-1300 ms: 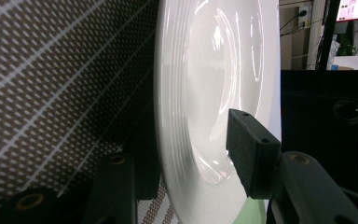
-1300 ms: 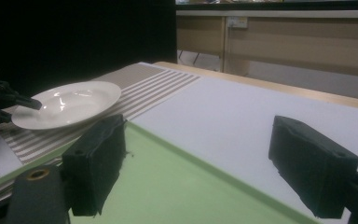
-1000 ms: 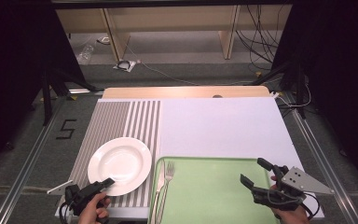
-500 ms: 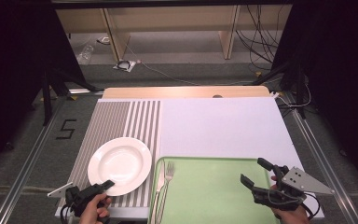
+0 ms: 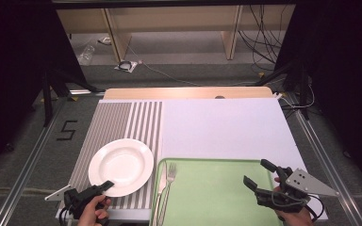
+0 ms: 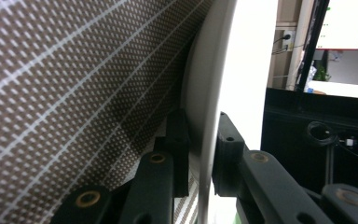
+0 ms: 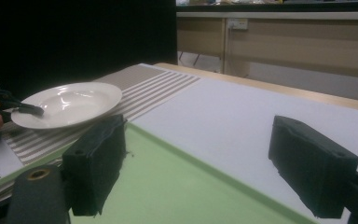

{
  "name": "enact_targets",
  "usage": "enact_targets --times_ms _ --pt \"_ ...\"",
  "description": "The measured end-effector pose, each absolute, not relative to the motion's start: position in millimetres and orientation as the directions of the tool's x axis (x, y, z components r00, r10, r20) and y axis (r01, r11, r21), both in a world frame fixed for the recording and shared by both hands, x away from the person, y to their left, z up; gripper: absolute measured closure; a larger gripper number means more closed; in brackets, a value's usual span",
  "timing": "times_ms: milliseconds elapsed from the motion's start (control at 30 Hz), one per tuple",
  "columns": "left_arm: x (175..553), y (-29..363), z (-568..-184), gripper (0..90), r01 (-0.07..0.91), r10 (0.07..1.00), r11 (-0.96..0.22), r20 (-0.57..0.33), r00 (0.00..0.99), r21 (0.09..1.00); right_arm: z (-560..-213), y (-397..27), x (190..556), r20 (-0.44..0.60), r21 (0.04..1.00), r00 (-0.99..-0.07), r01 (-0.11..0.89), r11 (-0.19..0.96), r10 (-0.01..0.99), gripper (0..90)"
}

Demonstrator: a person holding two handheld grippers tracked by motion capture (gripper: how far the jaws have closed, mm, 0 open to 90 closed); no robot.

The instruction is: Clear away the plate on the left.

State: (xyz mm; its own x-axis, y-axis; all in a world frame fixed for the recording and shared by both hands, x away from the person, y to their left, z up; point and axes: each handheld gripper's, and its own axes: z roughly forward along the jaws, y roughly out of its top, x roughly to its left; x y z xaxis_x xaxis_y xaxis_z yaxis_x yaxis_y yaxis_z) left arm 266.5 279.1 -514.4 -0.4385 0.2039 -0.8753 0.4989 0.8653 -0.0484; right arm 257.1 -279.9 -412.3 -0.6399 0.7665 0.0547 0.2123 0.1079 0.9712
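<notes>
The round white glazed ceramic plate sits on the brown-and-white striped woven placemat at the near left of the table, just left of the green tray. It is shallow, with a broad smooth rim and a glossy well that catches the light. In the right gripper view the plate appears tipped, its near edge raised off the mat where it is pinched.

The left gripper has its two black jaws closed on the plate's near rim, one above and one beneath; in the left gripper view the white rim runs edge-on between the jaws, with the mat's dotted weave close behind it.

A silver metal fork lies lengthwise along the left edge of the pale green flat plastic tray, tines pointing away from the person.

The right gripper hovers over the tray's right side, its blocky black jaws set wide apart with nothing between them; its grey three-cornered plate juts to the right. In its own view the jaws frame matte green tray surface and the plain white table covering.

A light wooden strip borders the table's far edge.
</notes>
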Motion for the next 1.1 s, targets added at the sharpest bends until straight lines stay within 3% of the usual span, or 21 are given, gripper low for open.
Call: enact_targets --times_ms 1100 --pt "267.5 260.5 -503.8 80.2 0.585 0.179 0.809 -0.928 -0.328 -0.051 -412.7 -279.8 257.6 0.058 0.972 -0.64 0.212 0.103 0.766 19.8"
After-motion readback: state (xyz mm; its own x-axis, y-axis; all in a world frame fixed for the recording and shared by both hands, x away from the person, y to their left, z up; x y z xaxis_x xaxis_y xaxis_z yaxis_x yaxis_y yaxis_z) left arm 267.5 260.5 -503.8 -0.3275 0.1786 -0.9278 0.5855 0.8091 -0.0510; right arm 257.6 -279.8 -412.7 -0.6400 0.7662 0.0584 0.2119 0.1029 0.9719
